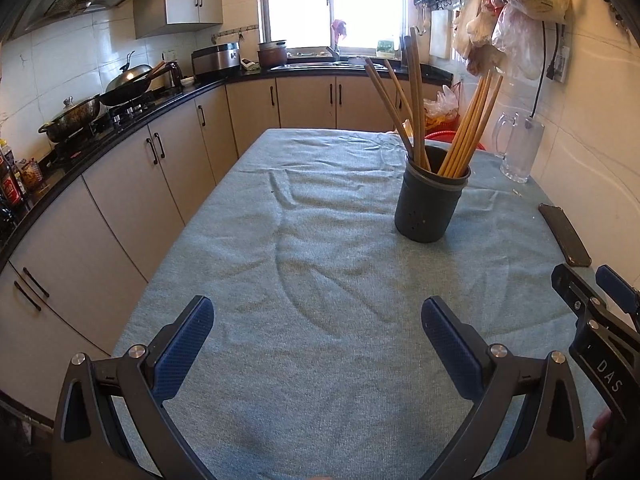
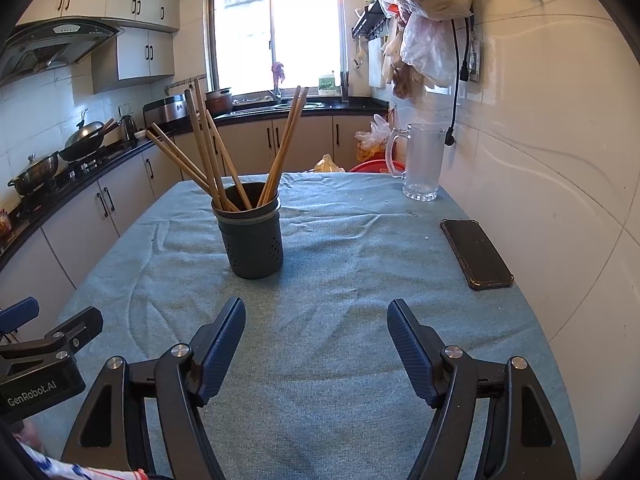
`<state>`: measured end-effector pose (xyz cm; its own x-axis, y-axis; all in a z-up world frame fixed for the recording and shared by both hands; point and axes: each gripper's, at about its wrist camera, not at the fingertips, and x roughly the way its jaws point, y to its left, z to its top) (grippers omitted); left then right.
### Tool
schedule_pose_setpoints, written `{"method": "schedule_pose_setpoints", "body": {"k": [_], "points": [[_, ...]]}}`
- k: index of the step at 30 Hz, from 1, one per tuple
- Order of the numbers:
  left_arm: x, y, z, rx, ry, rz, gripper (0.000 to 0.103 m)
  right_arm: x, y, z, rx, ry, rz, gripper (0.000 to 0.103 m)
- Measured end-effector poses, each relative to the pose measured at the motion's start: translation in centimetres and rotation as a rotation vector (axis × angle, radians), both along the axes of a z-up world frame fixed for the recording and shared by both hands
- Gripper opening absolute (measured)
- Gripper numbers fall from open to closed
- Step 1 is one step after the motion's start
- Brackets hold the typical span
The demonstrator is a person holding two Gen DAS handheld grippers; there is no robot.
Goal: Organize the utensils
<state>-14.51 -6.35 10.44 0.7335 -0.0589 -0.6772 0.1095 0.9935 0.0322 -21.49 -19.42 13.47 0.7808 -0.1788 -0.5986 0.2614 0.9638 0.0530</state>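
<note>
Your left wrist view looks down along its fingers over the blue tablecloth [image 1: 320, 240]; the holder [image 1: 430, 200] sits right of centre, mid-distance. Your right wrist view faces the same way, with the holder [image 2: 252, 236] left of centre. Both share the cloth, window [image 1: 332, 0] and phone [image 2: 476, 254].

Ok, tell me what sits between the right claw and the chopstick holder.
Nothing but bare, wrinkled blue cloth. In the right wrist view the open right claw faces the chopstick holder with no object in that stretch; the phone lies off to the side.
</note>
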Motion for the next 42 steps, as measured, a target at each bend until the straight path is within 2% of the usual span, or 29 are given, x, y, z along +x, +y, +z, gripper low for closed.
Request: {"method": "schedule_pose_setpoints", "body": {"k": [42], "points": [[0.7, -0.2, -1.6, -0.009, 0.07, -0.003, 0.103, 0.3, 0.4, -1.0, -0.003, 0.016, 0.01, 0.08]]}}
